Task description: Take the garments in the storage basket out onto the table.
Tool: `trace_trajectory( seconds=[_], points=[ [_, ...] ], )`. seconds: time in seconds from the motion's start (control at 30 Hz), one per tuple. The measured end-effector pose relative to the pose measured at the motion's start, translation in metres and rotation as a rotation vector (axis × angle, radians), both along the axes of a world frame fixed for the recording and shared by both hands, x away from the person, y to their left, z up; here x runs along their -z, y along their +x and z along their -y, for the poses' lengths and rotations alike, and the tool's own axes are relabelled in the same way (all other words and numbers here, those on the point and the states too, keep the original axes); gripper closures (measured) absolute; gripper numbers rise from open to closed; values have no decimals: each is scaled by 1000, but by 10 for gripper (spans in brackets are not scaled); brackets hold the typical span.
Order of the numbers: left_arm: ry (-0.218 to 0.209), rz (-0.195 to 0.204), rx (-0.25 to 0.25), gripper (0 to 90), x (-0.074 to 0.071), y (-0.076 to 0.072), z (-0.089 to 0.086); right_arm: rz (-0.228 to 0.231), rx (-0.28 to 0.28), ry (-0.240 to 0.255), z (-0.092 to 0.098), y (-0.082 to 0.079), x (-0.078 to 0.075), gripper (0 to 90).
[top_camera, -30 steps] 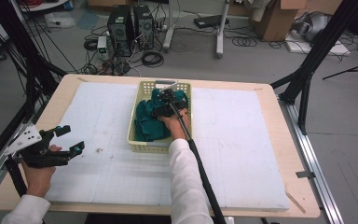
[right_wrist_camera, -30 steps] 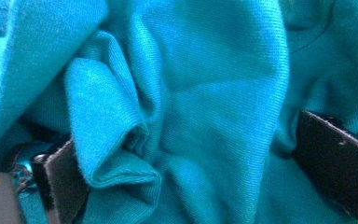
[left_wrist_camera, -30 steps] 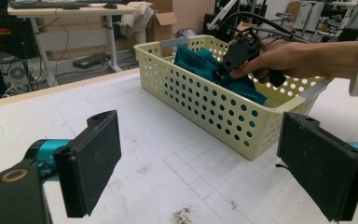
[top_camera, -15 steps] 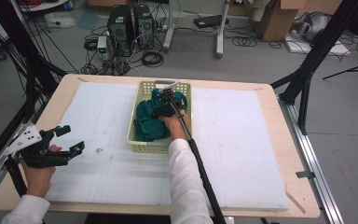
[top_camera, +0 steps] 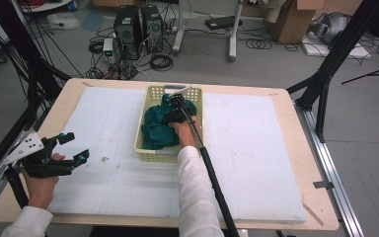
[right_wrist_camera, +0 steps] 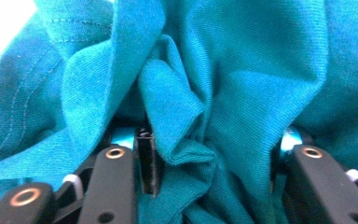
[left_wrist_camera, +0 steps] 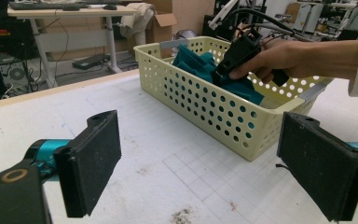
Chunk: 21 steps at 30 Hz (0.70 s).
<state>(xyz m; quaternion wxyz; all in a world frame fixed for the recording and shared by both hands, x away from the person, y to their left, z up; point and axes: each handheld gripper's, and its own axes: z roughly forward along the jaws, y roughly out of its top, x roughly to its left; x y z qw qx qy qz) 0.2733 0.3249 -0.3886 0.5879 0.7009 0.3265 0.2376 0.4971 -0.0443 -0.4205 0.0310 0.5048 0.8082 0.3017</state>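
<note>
I am pushing my right tool [top_camera: 177,104] down into the teal cloth [top_camera: 159,131] that is lying bunched in the yellow basket [top_camera: 145,129]. In the right gripper view its jaws are standing apart, with folds of the cloth [right_wrist_camera: 242,88] bulging up between them and pressing against both; one black pad [right_wrist_camera: 148,161] is showing on edge beside a thick fold. I cannot tell whether the jaws are pinching the fabric or just resting in it. My right hand [top_camera: 183,129] is reaching over the basket's near rim, and the tool's cable [top_camera: 212,180] is trailing back along my white sleeve [top_camera: 195,195].

I am holding my left tool [top_camera: 71,148] wide open, gripping nothing, low over the white sheet [top_camera: 256,148] covering the table [top_camera: 64,98], well to the left of the basket. In the left gripper view its two black pads [left_wrist_camera: 93,165] are spread far apart, and the perforated basket [left_wrist_camera: 205,105] is showing between them farther off, with my right hand [left_wrist_camera: 279,58] and the right tool [left_wrist_camera: 235,53] dipping into the cloth [left_wrist_camera: 200,65].

The cloth is crumpled in deep creases, heaped mostly toward the basket's middle and far end, with a stitched seam running across one fold. The basket is sitting near the table's far edge.
</note>
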Motion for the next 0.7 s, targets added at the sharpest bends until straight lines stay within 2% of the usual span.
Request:
trace_trajectory(
  seconds=[0.03, 0.37, 0.7],
  points=[
    [0, 0, 0, 138, 0, 0, 0, -3, 1, 4, 0, 0, 0, 611],
    [-1, -2, -3, 138, 0, 0, -1, -2, -3, -23, -3, -3, -6, 667],
    [-3, -6, -3, 138, 0, 1, -2, 43, -34, -46, -4, -8, -20, 704]
  ],
)
